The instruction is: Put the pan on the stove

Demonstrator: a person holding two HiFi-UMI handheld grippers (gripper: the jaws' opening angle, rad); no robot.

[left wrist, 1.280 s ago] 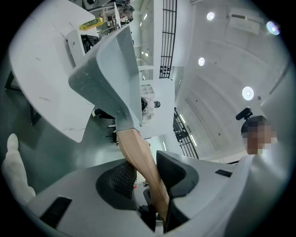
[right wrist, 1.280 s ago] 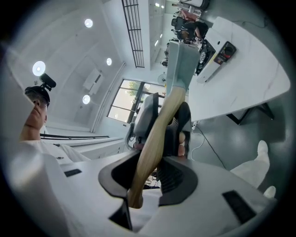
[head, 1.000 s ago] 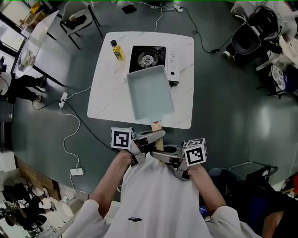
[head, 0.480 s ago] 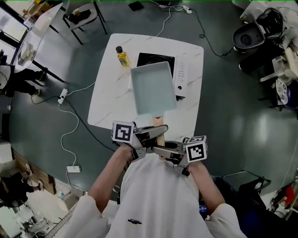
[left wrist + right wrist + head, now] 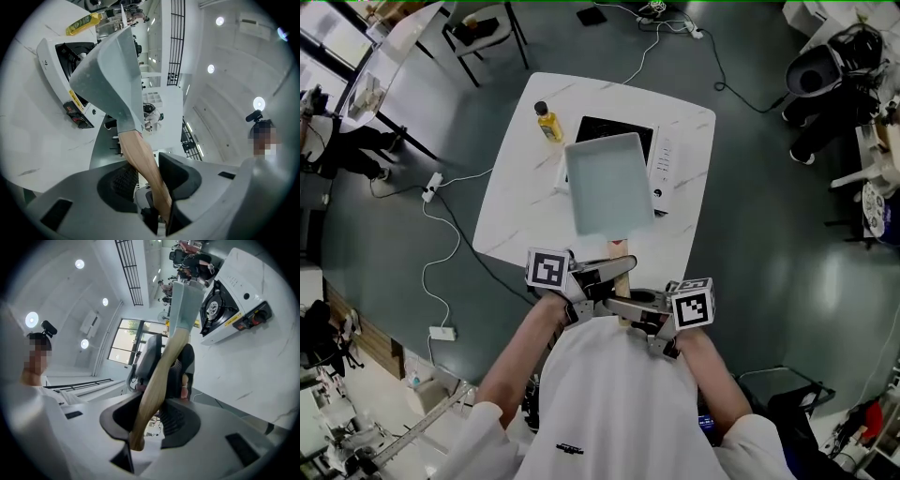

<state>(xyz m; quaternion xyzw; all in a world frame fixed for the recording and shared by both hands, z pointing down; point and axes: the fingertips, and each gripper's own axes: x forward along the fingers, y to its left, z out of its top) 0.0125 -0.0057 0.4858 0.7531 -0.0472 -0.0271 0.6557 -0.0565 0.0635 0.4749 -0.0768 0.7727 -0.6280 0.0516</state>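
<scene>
A grey rectangular pan point(image 5: 609, 183) with a wooden handle point(image 5: 618, 253) hangs level above the white table point(image 5: 520, 211), covering most of the black portable stove point(image 5: 617, 126). Both grippers hold the handle near the table's front edge: my left gripper point(image 5: 619, 273) is shut on it from the left, and my right gripper point(image 5: 617, 304) is shut on its end from the right. In the left gripper view the handle point(image 5: 140, 157) runs between the pads to the pan point(image 5: 112, 77), with the stove point(image 5: 54, 56) beyond. In the right gripper view the handle point(image 5: 157, 378) rises to the pan point(image 5: 185, 305) beside the stove point(image 5: 234, 301).
A yellow bottle point(image 5: 547, 122) with a black cap stands on the table left of the stove. The stove's white control strip point(image 5: 665, 167) shows right of the pan. Cables point(image 5: 441, 244) trail over the dark floor to the left, and chairs stand at the back.
In the head view the pan now hides more of the stove, and the burner no longer shows. Both grippers keep the same hold on the handle.
</scene>
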